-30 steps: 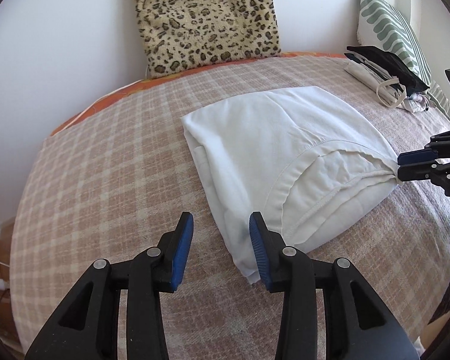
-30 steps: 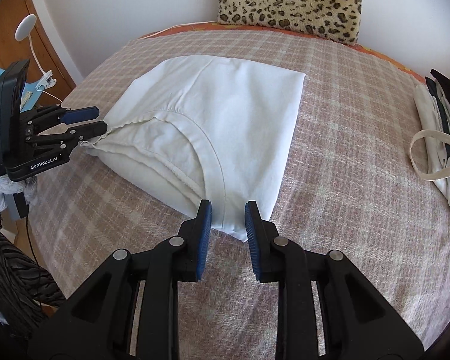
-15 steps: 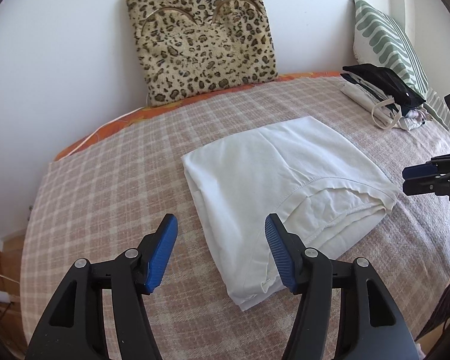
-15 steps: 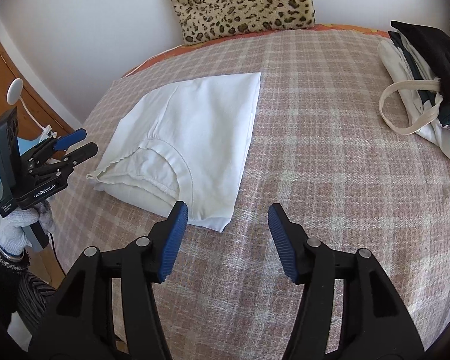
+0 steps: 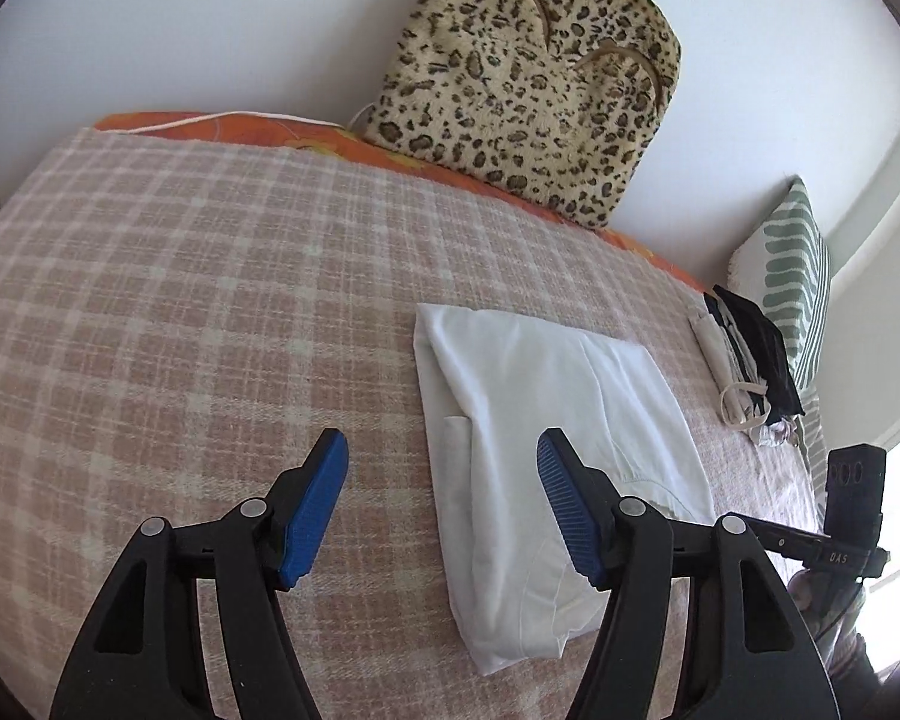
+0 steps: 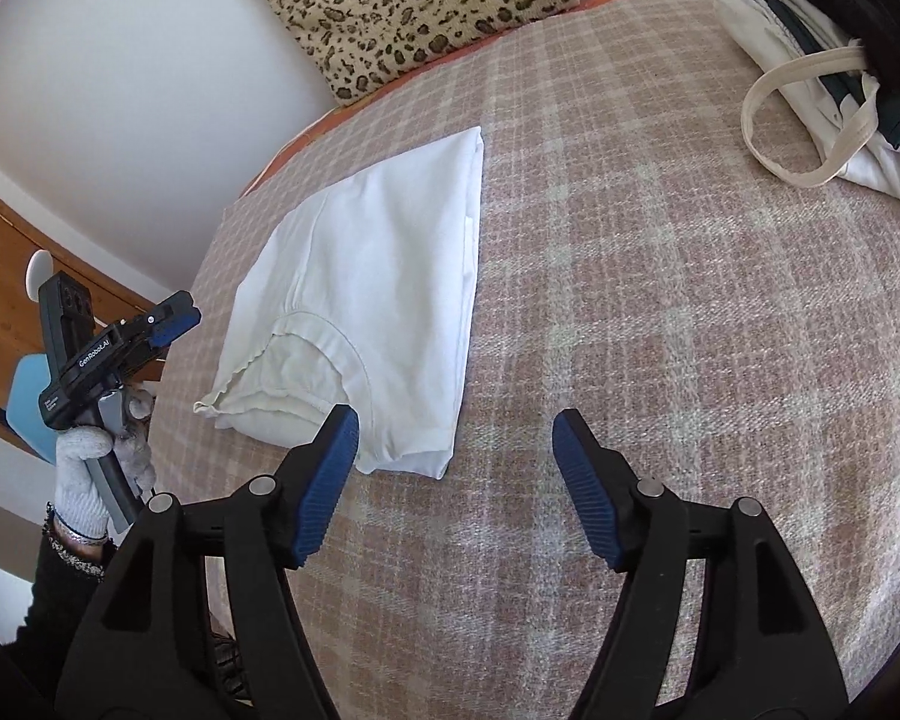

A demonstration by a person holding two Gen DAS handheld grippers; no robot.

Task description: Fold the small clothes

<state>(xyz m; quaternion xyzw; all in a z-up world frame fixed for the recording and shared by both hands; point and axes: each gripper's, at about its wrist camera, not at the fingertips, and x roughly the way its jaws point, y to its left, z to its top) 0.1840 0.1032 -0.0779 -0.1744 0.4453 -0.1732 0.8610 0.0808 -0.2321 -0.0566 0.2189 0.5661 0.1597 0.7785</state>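
Observation:
A folded white garment (image 5: 546, 420) lies flat on the pink plaid blanket (image 5: 180, 300) of a bed. My left gripper (image 5: 441, 450) hovers above the garment's near left edge without touching it. Its jaws are opening and nothing is between them. In the right wrist view the same garment (image 6: 390, 276) lies to the left, and my right gripper (image 6: 455, 426) hangs over bare blanket beside its near corner, jaws opening and empty. A gloved hand (image 6: 84, 462) holds the left gripper (image 6: 174, 318) off the bed's left edge.
A leopard-print cushion (image 5: 528, 90) leans on the white wall at the back. A pile of dark and pale clothes with a cream strap (image 6: 810, 60) sits at the right. A green striped pillow (image 5: 792, 282) stands behind it. Wooden furniture (image 6: 6, 276) stands left of the bed.
Both grippers have let go of the garment's edges and drawn back from it. Their jaws have spread wider and both wrists have rolled. The garment lies where it was left.

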